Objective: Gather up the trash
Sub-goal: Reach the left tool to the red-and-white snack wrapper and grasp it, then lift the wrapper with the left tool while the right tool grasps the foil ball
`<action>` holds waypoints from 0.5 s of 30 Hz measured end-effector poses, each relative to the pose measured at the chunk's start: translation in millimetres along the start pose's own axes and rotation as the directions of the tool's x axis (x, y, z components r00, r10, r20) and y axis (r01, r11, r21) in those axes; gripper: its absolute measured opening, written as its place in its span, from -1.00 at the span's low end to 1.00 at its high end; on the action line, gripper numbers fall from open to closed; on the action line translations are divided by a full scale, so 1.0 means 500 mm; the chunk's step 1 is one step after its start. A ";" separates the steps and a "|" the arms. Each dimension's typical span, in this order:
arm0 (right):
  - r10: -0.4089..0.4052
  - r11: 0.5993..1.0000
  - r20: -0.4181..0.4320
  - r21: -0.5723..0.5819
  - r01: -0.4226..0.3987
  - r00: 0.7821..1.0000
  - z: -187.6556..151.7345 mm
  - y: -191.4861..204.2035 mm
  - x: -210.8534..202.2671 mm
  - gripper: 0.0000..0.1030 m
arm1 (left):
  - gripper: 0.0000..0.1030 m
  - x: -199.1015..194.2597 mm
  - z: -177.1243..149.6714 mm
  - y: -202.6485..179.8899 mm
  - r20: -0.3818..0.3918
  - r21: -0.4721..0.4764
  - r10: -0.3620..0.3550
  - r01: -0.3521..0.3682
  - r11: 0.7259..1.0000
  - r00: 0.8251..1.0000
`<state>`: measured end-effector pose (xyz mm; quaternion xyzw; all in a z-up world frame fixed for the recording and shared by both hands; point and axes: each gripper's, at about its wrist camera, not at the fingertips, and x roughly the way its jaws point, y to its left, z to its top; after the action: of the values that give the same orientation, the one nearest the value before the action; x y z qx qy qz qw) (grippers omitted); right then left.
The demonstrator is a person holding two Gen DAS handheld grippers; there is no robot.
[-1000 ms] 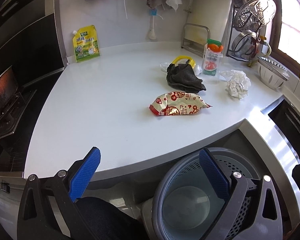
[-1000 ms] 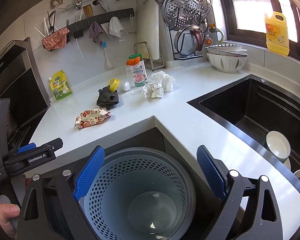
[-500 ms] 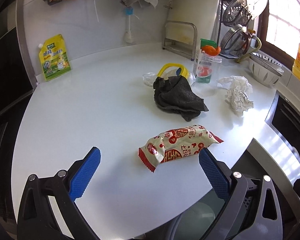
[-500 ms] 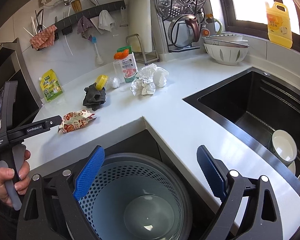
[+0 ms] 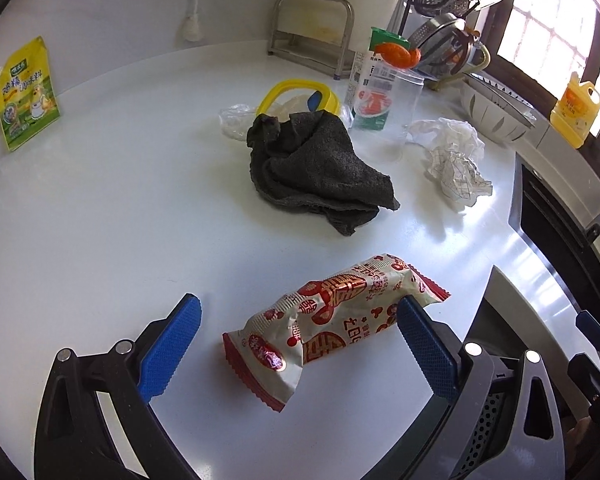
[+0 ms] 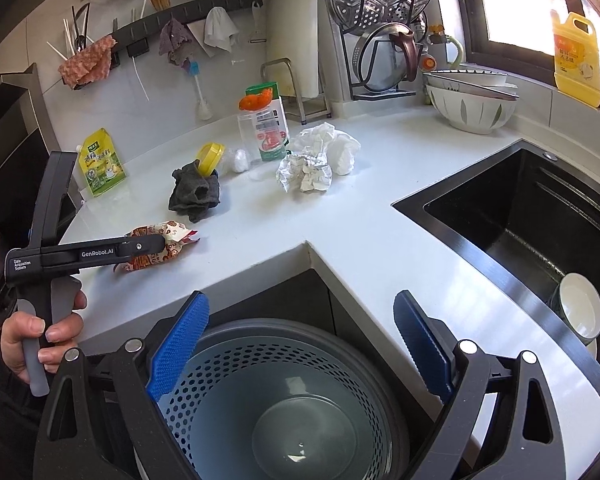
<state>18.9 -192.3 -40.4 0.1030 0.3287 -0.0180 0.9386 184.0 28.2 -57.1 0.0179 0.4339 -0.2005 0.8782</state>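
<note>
We are holding the left gripper (image 5: 295, 338) spread wide around the snack wrapper (image 5: 332, 320) lying near the counter (image 5: 99, 220) edge; closing off-centre risks it slipping. The right gripper (image 6: 300, 344), also wide and empty, is hanging over the bin (image 6: 283, 412).

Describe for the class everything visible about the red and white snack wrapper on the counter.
The snack wrapper is a crinkled, shiny, film-like packet, cream with red printed symbols and red serrated end seals. It looks puffed, lies flat and diagonal on the white counter, in front of the dark cloth and apart from it. The open left gripper straddles it; contact cannot be told.
</note>
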 end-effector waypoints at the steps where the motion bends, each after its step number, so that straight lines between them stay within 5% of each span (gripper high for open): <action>1: -0.003 1.000 -0.002 -0.002 0.003 1.000 0.000 0.001 0.003 0.74 | 0.78 0.002 0.000 -0.002 0.000 0.005 0.006 -0.006 1.000 1.000; 7: -0.006 1.000 -0.006 -0.018 0.006 1.000 0.004 0.008 0.014 0.73 | 0.13 0.000 -0.007 -0.008 0.015 0.020 0.015 -0.015 1.000 1.000; 9: -0.013 1.000 -0.002 -0.027 0.012 1.000 0.010 0.010 0.019 0.73 | -0.23 -0.002 -0.008 -0.010 0.018 0.014 0.019 -0.019 1.000 1.000; 15: -0.059 0.997 0.024 -0.056 0.060 0.998 0.050 0.013 0.043 0.74 | -0.43 -0.033 -0.020 -0.022 0.094 -0.014 0.123 -0.123 0.992 0.988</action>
<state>51.7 -190.3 -33.2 0.0665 0.3213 -0.0377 0.9439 163.2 25.6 -49.0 0.0314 0.3908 -0.1448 0.9085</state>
